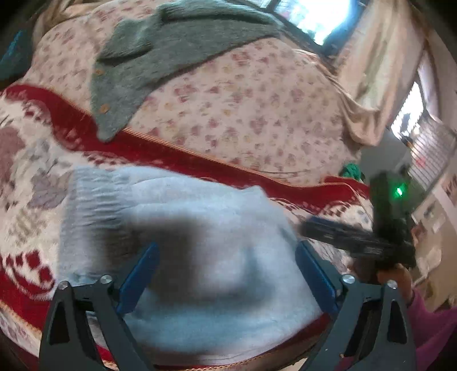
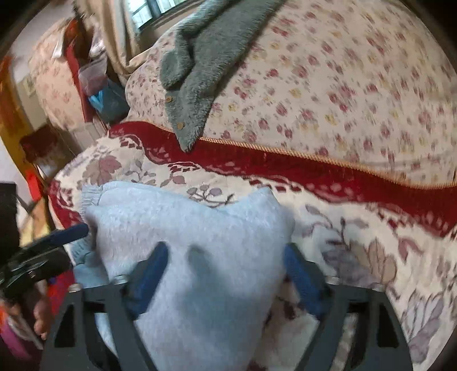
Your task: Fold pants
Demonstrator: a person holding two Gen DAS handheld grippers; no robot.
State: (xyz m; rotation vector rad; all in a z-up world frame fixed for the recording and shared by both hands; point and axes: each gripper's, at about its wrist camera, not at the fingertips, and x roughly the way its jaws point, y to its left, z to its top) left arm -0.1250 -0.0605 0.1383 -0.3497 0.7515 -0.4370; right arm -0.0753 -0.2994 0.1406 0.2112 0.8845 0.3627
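Observation:
The pale blue fleece pants (image 1: 200, 256) lie bunched on the red and cream floral blanket (image 1: 34, 177), ribbed waistband at the left. My left gripper (image 1: 225, 274) is open, its blue-padded fingers (image 1: 140, 274) spread above the pants. The right gripper (image 1: 357, 237) shows at the right edge of this view. In the right wrist view the pants (image 2: 200, 256) fill the lower middle. My right gripper (image 2: 225, 271) is open, its fingers (image 2: 148, 274) on either side of the cloth. The left gripper (image 2: 48, 245) is at the left, by the waistband.
A grey fuzzy buttoned garment (image 1: 160, 57) lies on the flowered quilt (image 1: 257, 114) beyond the blanket; it also shows in the right wrist view (image 2: 200, 71). Curtains and a window (image 1: 314, 17) are behind. Clutter and bags (image 2: 97, 91) stand beside the bed.

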